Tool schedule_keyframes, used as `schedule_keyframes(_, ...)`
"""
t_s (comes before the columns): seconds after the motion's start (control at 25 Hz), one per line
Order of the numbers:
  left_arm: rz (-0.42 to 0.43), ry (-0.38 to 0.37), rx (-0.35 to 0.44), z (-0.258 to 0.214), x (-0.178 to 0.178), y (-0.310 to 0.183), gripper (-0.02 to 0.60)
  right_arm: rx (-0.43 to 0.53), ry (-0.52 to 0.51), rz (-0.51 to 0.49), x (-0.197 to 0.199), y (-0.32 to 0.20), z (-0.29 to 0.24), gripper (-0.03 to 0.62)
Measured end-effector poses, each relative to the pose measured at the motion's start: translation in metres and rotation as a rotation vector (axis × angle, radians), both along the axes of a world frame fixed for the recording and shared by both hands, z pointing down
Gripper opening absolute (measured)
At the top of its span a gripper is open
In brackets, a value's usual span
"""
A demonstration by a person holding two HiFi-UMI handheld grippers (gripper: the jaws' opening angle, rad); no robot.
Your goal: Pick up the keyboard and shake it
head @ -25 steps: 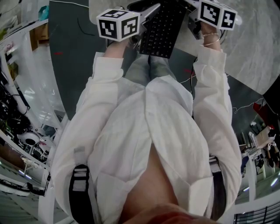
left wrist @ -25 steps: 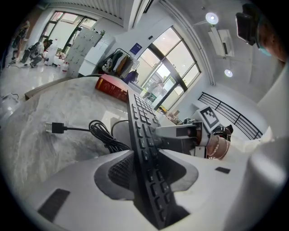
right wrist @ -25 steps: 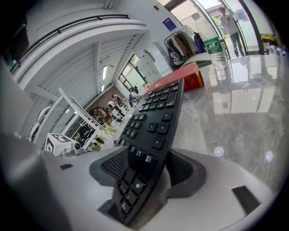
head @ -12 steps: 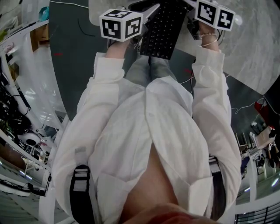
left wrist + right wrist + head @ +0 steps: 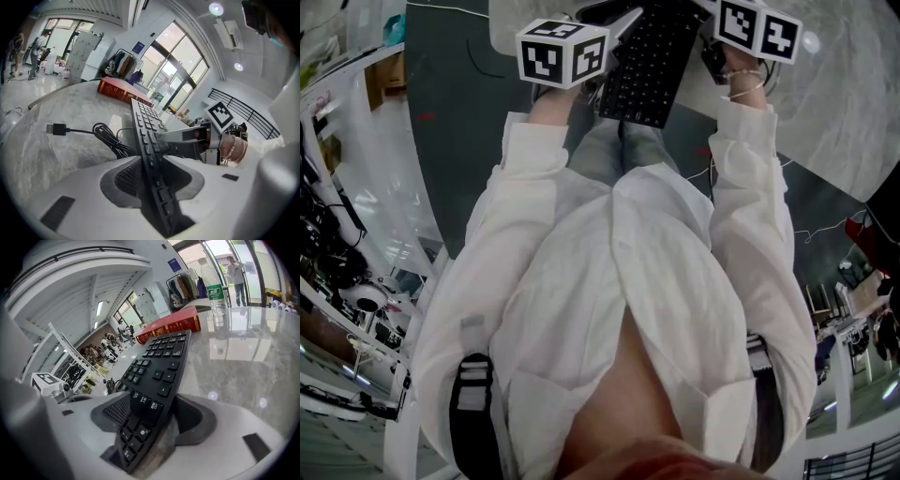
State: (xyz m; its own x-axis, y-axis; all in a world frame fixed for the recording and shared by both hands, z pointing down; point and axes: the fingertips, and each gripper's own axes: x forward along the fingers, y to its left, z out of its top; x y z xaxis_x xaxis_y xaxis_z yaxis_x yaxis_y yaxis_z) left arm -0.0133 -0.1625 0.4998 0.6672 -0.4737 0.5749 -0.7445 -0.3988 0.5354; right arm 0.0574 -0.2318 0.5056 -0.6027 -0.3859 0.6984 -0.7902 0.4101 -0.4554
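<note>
A black keyboard (image 5: 647,61) spans between my two grippers over the marble table (image 5: 844,84), in front of the person's white shirt. In the left gripper view its left end (image 5: 147,136) runs edge-on through my left gripper (image 5: 154,176), whose jaws are shut on it. In the right gripper view the number-pad end (image 5: 159,364) lies tilted between the jaws of my right gripper (image 5: 154,420). Those jaws are opening, and a strip of marble shows between the keyboard and the right-hand pad. The marker cubes (image 5: 562,53) (image 5: 759,28) hide the jaws in the head view.
A red book (image 5: 171,324) lies on the table beyond the keyboard, with a water bottle (image 5: 216,301) to its right. The keyboard's black cable (image 5: 105,136), coiled, ends in a loose USB plug (image 5: 56,129) on the marble. Floor and shelving lie to the left.
Both marker cubes have drifted slightly upward in the head view, the left one also a little to the right. The keyboard stays in nearly the same place.
</note>
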Motion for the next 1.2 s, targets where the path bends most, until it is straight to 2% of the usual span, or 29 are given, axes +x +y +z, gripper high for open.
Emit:
schedule_keyframes(0.32, 0.008, -0.050, 0.004, -0.002, -0.004, -0.005, 0.144, -0.002, 0.083, -0.013, 0.003, -0.004, 0.003, 0.298)
schedule_keyframes(0.72, 0.018, -0.052, -0.008, 0.004, 0.002, 0.000, 0.144, -0.011, 0.129, -0.009, 0.006, -0.003, 0.005, 0.304)
schedule_keyframes(0.8, 0.024, -0.062, -0.005, 0.003, 0.003, -0.001, 0.142, 0.021, 0.197, -0.036, 0.007, -0.005, 0.004, 0.302)
schedule_keyframes(0.88, 0.030, -0.076, 0.000, 0.003, 0.000, 0.000, 0.137, 0.081, 0.317, -0.095, 0.008, -0.006, 0.002, 0.302)
schedule_keyframes(0.96, 0.033, -0.076, 0.003, 0.004, 0.000, 0.002, 0.135, 0.104, 0.363, -0.116, 0.010, -0.007, 0.002, 0.302)
schedule_keyframes(1.2, 0.020, -0.064, 0.017, -0.002, 0.000, 0.000, 0.132, 0.096, 0.325, -0.081, 0.015, -0.007, 0.002, 0.302)
